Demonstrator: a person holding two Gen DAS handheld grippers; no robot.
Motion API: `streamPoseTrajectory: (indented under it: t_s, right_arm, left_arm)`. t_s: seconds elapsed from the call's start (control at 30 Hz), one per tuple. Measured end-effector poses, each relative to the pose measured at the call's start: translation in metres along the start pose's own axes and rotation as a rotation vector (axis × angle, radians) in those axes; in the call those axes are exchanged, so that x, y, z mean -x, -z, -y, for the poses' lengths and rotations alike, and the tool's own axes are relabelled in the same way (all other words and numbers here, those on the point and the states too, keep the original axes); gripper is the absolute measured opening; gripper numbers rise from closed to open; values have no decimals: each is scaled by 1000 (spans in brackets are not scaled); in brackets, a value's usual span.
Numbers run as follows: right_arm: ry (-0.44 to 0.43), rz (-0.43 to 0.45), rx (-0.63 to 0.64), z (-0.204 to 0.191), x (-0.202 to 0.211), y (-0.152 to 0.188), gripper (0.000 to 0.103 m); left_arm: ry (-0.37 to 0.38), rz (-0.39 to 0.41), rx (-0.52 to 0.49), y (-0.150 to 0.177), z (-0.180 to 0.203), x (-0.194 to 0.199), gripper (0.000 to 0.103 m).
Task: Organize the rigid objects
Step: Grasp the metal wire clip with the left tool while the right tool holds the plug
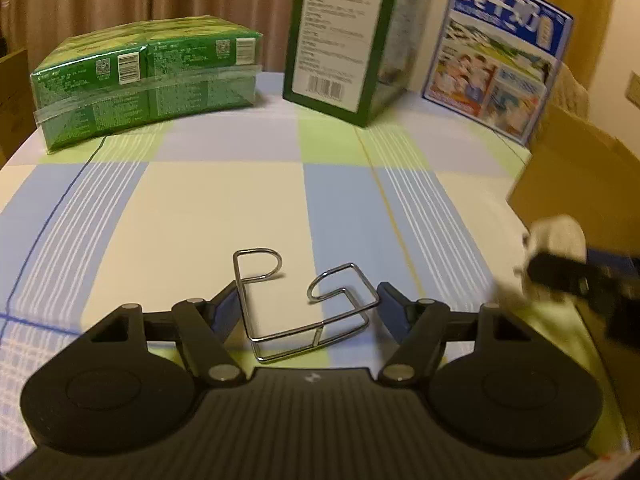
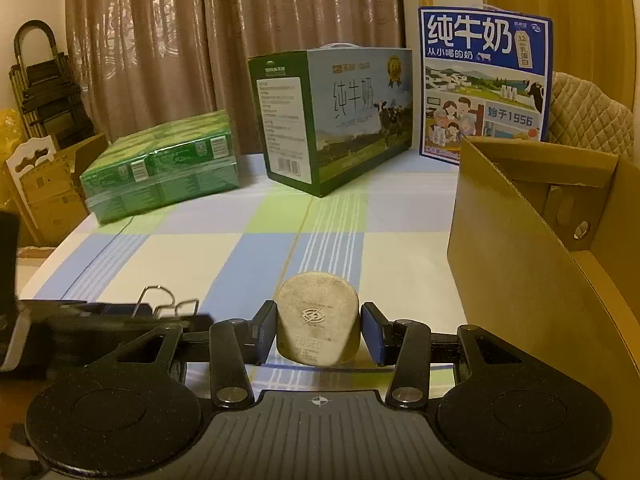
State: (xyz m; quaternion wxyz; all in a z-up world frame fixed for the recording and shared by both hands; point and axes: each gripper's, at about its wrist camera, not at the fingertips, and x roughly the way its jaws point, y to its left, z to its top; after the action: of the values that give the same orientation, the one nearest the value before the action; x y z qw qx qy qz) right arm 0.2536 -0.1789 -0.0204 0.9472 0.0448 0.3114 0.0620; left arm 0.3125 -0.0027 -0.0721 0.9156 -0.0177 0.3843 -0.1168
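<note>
Wire rack (image 1: 304,304) base hidden behind left hand-held gripper (image 1: 306,300).

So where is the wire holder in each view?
Left wrist view: the wire holder lies low in the centre, between the fingers of the left gripper.
Right wrist view: the wire holder is low on the left, partly hidden behind the left gripper.
Shared landmark: the green pack at the back left.

The checked tablecloth (image 2: 200,252) carried a green shrink-wrapped pack (image 2: 160,172) at eleven o'clock, a milk carton (image 2: 332,120) at twelve, a blue milk box (image 2: 486,84) and cardboard box (image 2: 520,264) at two.
</note>
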Motion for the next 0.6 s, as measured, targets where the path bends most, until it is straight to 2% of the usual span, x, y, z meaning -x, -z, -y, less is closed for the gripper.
streamPoseTrajectory:
  t_s: [0.13,0.33,0.53,0.6]
  right_arm:
    - [-13,-5,-3,-3,9,3,42]
    - [-48,-34,2,-12,34,17,42]
    - [-68,-64,-16,-16,52,30,42]
    - [-66,-67,-18,-16,54,33,42]
  left_arm:
    - [39,-50,-67,17,-1,25,67]
    - [87,-77,-158,52,-1,72,67]
    - [30,-64,-126,80,-6,95,70]
    - [3,-48,-124,83,-6,98,76]
